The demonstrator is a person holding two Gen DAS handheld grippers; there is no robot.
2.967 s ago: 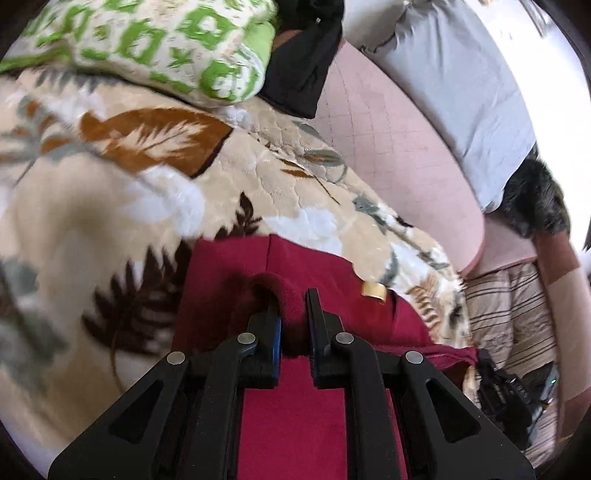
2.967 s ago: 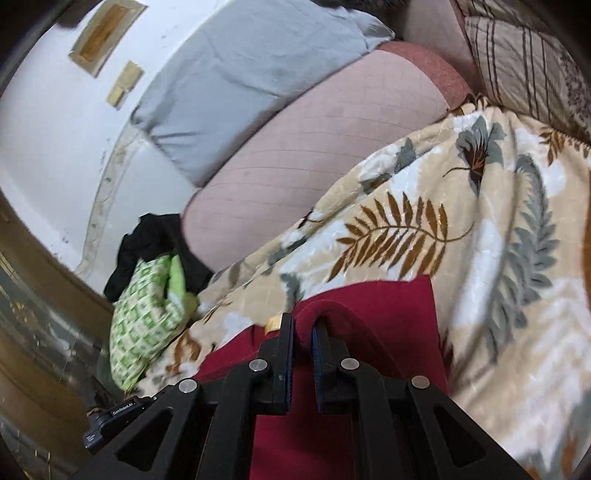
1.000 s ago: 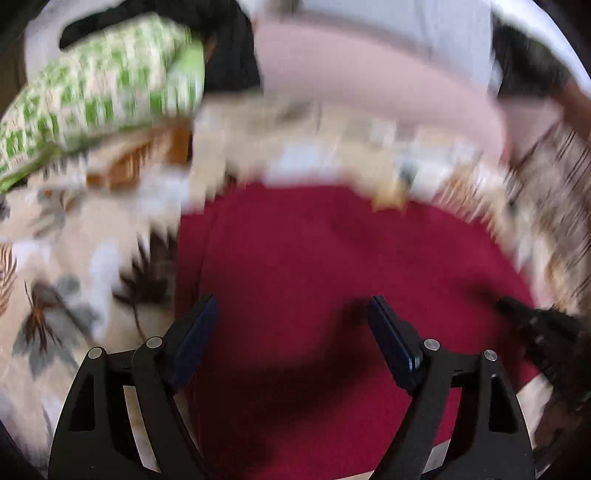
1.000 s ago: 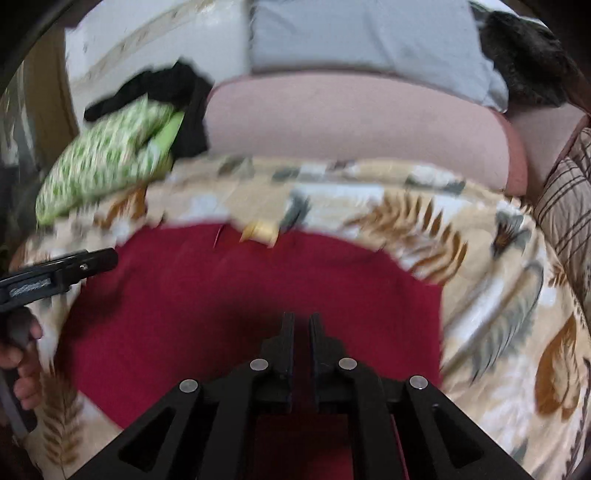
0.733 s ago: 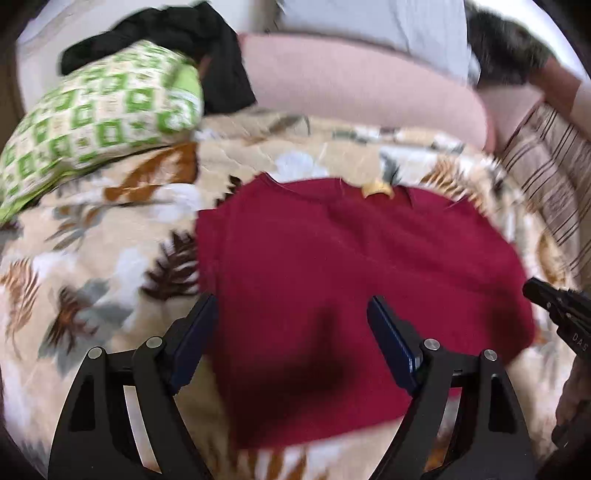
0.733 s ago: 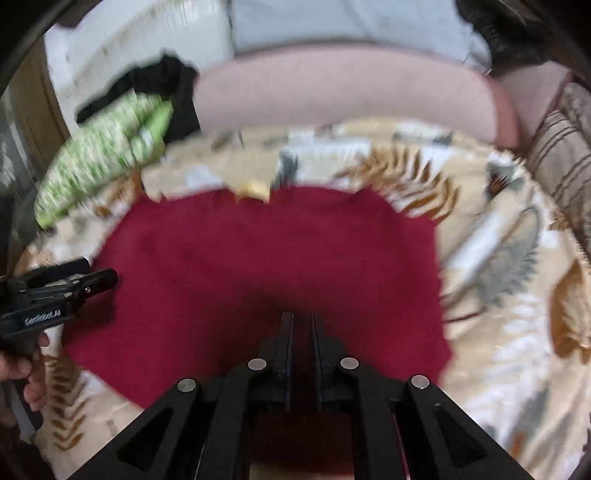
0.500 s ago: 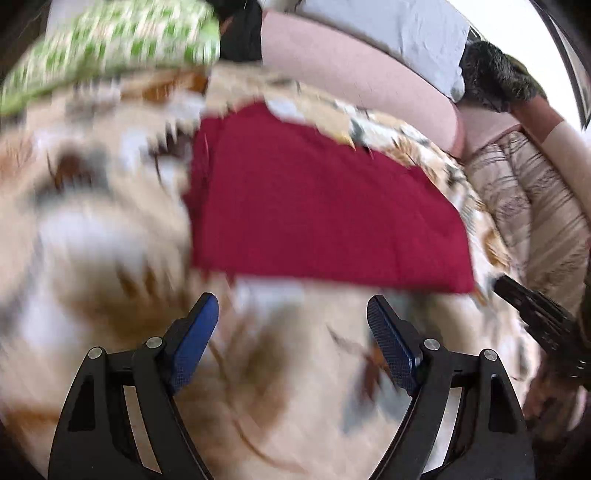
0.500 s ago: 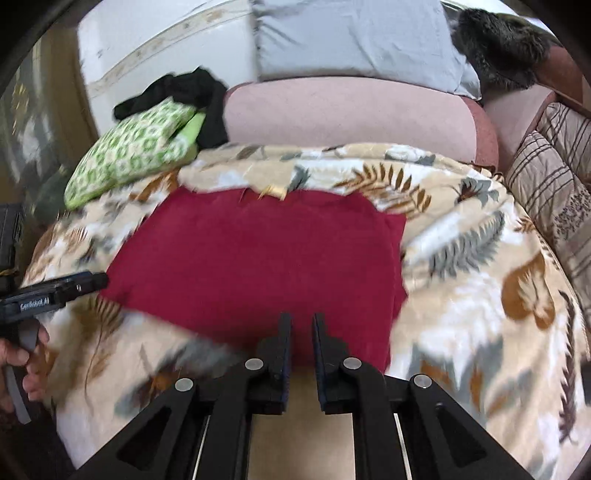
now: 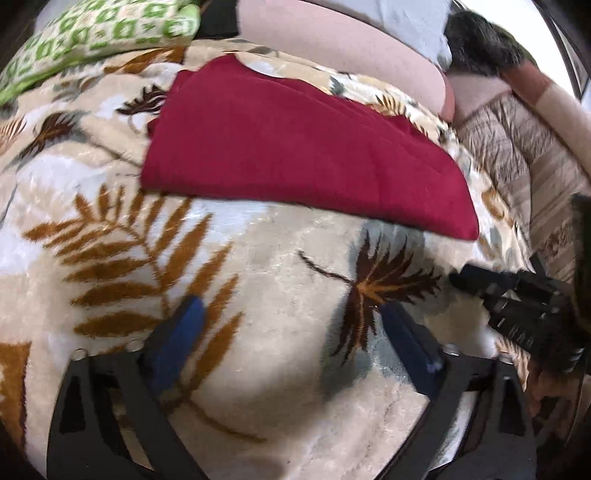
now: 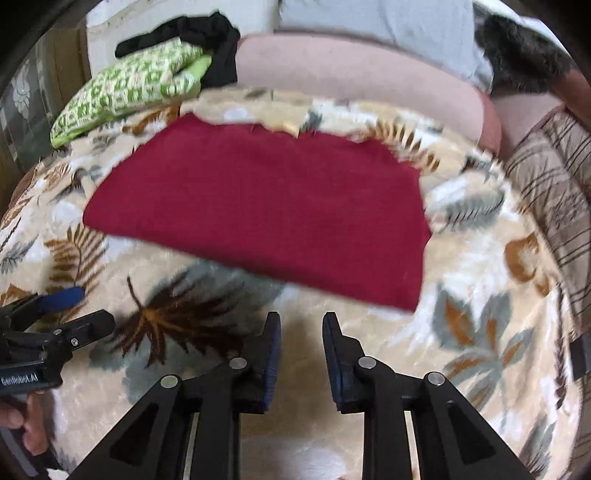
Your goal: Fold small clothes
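Left to right across the bed: the left tool [image 9: 291,332] hangs over bare blanket with its blue pads spread wide and nothing between them; the green patterned pillow [image 10: 129,85] lies at the far left edge, with a black garment [image 10: 207,33] bunched behind it; the red garment [image 10: 266,206], the piece being folded, lies flat on the leaf-print blanket [image 10: 480,314] as a rough rectangle, its far edge showing a neckline notch and a small yellow tag [image 10: 290,127], its near edge just beyond both tools and touching neither; the right tool [image 10: 301,339] stands near the middle of that near edge, its pads parted by a narrow gap and empty; a pink bolster [image 10: 351,74], a grey pillow [image 10: 369,22] and a striped quilt [image 10: 554,177] close the scene behind and to the right. Judged from this layout, one fold appears laid down and the next is yet to begin; to do it well, each tool should take one near corner, or the two ends of one short side, pinching every layer together rather than the top layer alone; the lift should be low and even, the carried edge laid square on the opposite edge; the plush blanket may drag the cloth, so lift clear before moving across.
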